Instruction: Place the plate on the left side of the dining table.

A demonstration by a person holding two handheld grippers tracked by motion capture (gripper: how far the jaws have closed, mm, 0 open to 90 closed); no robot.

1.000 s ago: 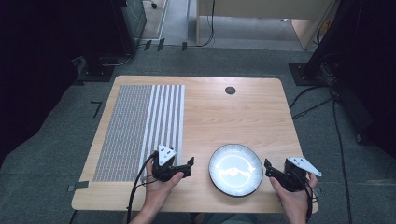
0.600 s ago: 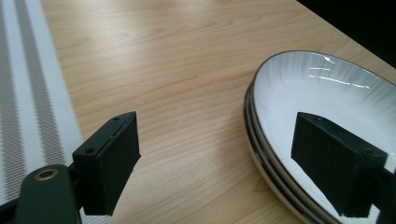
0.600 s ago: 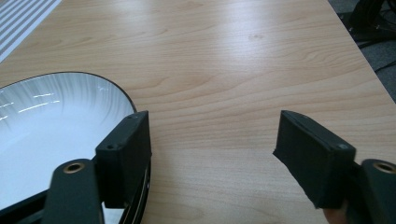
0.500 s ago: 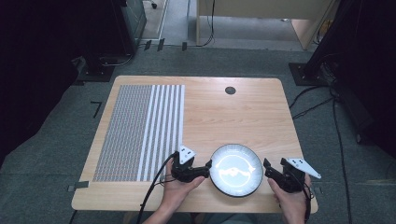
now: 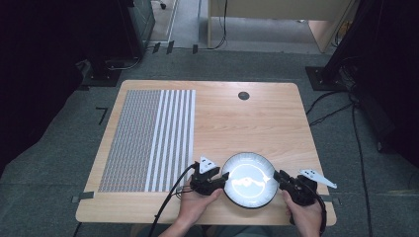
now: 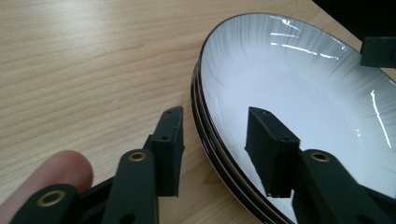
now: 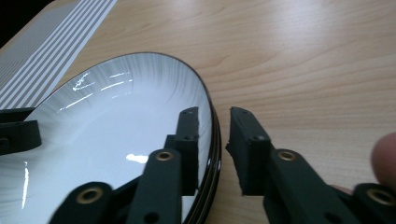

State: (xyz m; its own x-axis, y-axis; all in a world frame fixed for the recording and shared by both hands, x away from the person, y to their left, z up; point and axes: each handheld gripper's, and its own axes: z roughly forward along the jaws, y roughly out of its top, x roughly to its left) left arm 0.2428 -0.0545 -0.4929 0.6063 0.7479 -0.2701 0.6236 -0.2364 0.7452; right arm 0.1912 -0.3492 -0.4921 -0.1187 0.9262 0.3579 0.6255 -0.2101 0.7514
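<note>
Where the wooden table [image 5: 237, 123] runs toward its near edge, 1 round plate [image 5: 249, 178] lies flat, white inside with a dark rim; the gripper views show what looks like a 2nd rim just beneath, so it may be a stack of 2.

Left gripper [image 6: 215, 149]: at the plate's left edge, 1 jaw outside on the table side, 1 jaw over the white inner face, the rim between them. Its jaws have just been closing; a gap shows beside the rim, so a firm grip cannot be told.

Right gripper [image 7: 214, 149]: at the plate's right edge, jaws narrow, straddling the rim; they too have just been closing, and contact with the pads cannot be told.

Striped grey-and-white mat [image 5: 150, 138]: on the table's left part, well apart from the plate.

Dark round grommet [image 5: 243, 95]: near the far edge.
</note>
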